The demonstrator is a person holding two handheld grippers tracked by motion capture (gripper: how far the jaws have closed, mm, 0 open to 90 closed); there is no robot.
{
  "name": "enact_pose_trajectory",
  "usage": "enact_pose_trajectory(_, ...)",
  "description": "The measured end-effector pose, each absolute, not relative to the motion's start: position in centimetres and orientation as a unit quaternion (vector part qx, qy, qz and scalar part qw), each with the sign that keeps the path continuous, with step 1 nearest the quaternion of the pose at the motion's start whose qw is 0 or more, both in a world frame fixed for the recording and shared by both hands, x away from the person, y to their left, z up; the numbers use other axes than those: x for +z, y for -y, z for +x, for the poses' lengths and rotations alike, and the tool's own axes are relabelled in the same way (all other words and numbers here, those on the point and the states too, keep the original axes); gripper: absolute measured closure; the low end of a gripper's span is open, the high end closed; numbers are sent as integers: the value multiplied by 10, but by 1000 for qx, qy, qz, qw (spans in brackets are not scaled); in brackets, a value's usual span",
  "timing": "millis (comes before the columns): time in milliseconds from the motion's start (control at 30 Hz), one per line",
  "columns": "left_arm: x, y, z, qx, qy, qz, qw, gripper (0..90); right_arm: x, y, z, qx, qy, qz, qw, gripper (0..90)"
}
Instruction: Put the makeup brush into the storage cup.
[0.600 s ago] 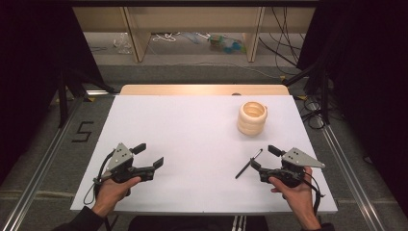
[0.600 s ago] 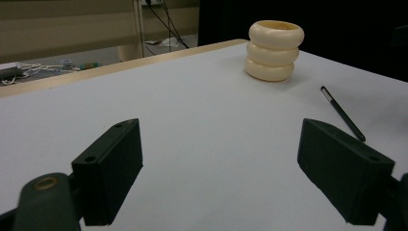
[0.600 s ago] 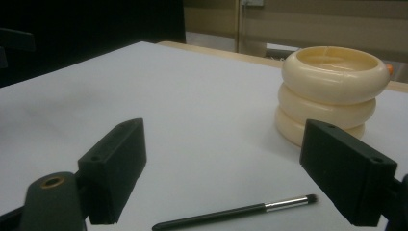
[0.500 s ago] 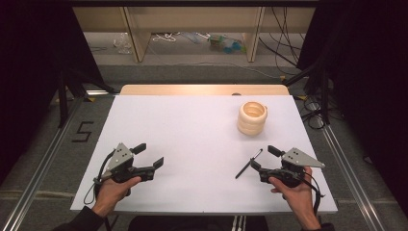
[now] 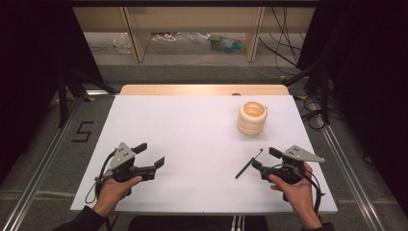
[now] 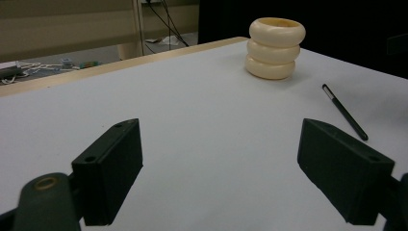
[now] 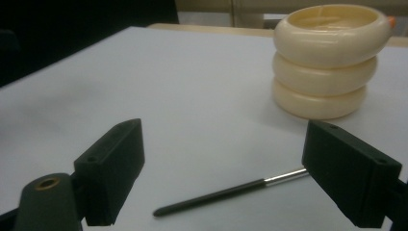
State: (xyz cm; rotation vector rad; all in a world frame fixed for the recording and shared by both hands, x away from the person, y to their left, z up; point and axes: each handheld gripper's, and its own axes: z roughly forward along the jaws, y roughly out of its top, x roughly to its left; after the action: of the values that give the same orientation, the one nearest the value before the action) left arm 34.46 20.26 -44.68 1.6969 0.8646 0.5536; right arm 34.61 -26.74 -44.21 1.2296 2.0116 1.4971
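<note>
A cream holder [image 5: 252, 118] made of three stacked rings stands upright at the back right of the white tabletop [image 5: 192, 130]. A thin black pen [image 5: 248, 163] lies flat in front of it. My right gripper [image 5: 263, 158] rests just right of the pen, open, with the pen [image 7: 226, 193] lying low between its jaws and the holder [image 7: 331, 60] beyond. My left gripper [image 5: 150, 155] sits open at the front left with nothing between its jaws. From the left gripper view, the left gripper [image 6: 220, 139] faces the holder [image 6: 276, 48] and pen [image 6: 344, 111] across bare table.
A pale wooden strip [image 5: 202, 89] runs along the table's far edge. Wooden shelving [image 5: 139, 33] stands behind it, with cables [image 5: 284, 43] on the floor. A "5" marking [image 5: 82, 131] is on the floor at the left. Metal rails [image 5: 344, 168] flank the table.
</note>
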Motion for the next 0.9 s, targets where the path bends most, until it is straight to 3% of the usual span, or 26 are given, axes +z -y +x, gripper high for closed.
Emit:
enact_pose_trajectory(267, -447, -201, 346, 234, -363, 719, 544, 158, -442, 269, 358, 496, -716, 455, 186, 174)
enact_pose_trajectory(567, -448, -199, 345, 232, -359, 721, 545, 158, -441, 258, 377, 427, -742, 491, 160, 203)
enact_pose_trajectory(700, -448, -199, 346, 232, -358, 721, 546, 159, -436, 248, 389, 386, -769, 479, 176, 204)
enact_pose_trajectory(900, -447, -198, 346, 234, -358, 721, 545, 158, -438, 244, 401, 358, -779, 497, 138, 216)
